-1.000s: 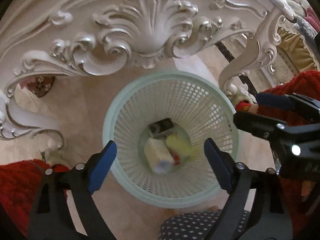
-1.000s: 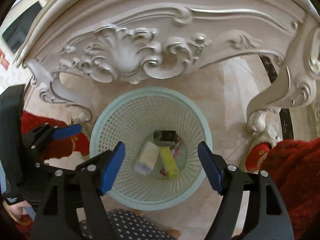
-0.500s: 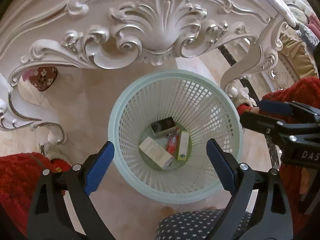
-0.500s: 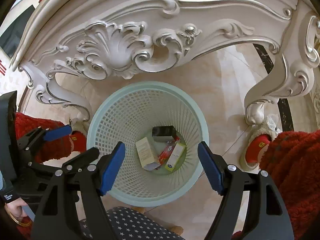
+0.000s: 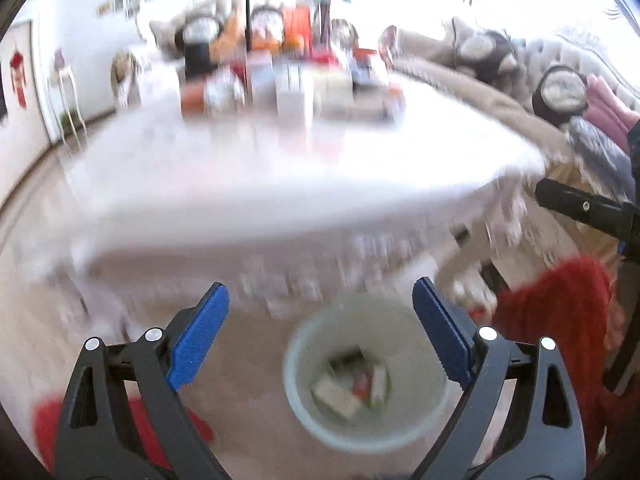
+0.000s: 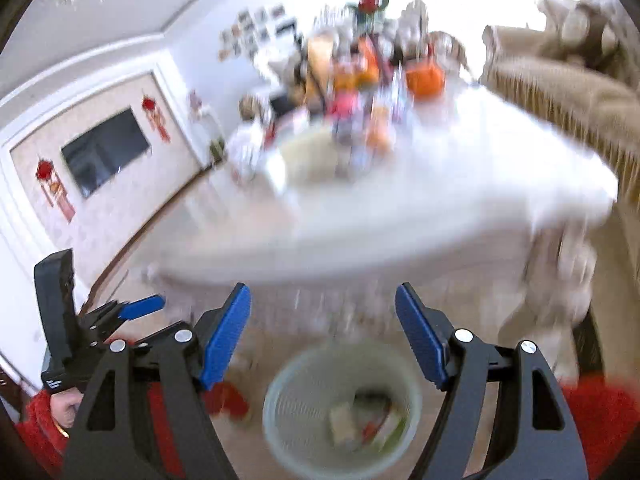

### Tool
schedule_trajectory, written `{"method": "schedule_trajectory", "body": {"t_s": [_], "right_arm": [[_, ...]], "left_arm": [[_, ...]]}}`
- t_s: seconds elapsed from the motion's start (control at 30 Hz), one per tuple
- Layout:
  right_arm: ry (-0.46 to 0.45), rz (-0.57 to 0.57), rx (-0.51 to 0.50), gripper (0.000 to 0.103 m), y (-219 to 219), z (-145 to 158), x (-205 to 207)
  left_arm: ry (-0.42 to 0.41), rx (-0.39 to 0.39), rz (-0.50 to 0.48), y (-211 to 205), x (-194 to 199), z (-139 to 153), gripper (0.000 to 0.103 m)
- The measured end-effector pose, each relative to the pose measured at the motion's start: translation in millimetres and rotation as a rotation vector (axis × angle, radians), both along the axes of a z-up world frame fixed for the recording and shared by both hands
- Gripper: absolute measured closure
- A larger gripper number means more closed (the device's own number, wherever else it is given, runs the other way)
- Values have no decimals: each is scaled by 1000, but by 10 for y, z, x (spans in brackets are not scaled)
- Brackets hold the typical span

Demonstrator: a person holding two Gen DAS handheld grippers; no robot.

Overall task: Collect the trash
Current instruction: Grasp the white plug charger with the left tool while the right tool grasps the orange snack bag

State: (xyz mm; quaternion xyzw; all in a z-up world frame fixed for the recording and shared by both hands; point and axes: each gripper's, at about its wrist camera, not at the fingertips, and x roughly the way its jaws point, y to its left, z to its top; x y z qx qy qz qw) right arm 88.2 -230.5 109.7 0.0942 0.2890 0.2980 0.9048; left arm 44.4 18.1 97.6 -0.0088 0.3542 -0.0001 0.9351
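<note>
Several blurred packets [image 5: 352,384] fill basket [image 5: 304,344].

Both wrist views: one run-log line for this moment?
left gripper: open, empty | right gripper: open, empty | mesh wastebasket: on floor by white table, holds small boxes | frames blurred

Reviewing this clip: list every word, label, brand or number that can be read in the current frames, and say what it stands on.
None can be read.
Small cartons in the pale green mesh plastic wastebasket: print blurred by motion.
Boxes and packets on the white tabletop: blurred, no letters legible.
Red hanging ornaments beside the dark wall screen: too small and blurred.
White mark on the black body of the left claw: too small to make out.
</note>
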Motion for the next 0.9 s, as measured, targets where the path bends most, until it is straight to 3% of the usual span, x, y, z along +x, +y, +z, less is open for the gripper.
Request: {"method": "schedule_trajectory", "body": {"t_s": [0.07,0.13,0.3,0.43,0.83,0.87,0.9], "right_arm": [[-45,-50,-31,32,39,199,314],[-36,-76,-42,32,108,308,706],[-6,-88,-133,32,334,349,1454],[16,-51,-186,32,450,288,1838],[85,25,-288,32,840,72,2271],[94,26,-285,32,849,61,2294],[105,30,-279,32,856,51,2311]], "left_arm": [[-48,41,20,35,331,201,12],[-45,61,48,88,720,292,12],[1,18,93,240,1524,307,12],[26,24,97,324,1888,274,12],[96,1,71,392,2245,82,12],[101,-7,71,410,2261,74,14],[104,-9,69,420,2265,74,23]]}}
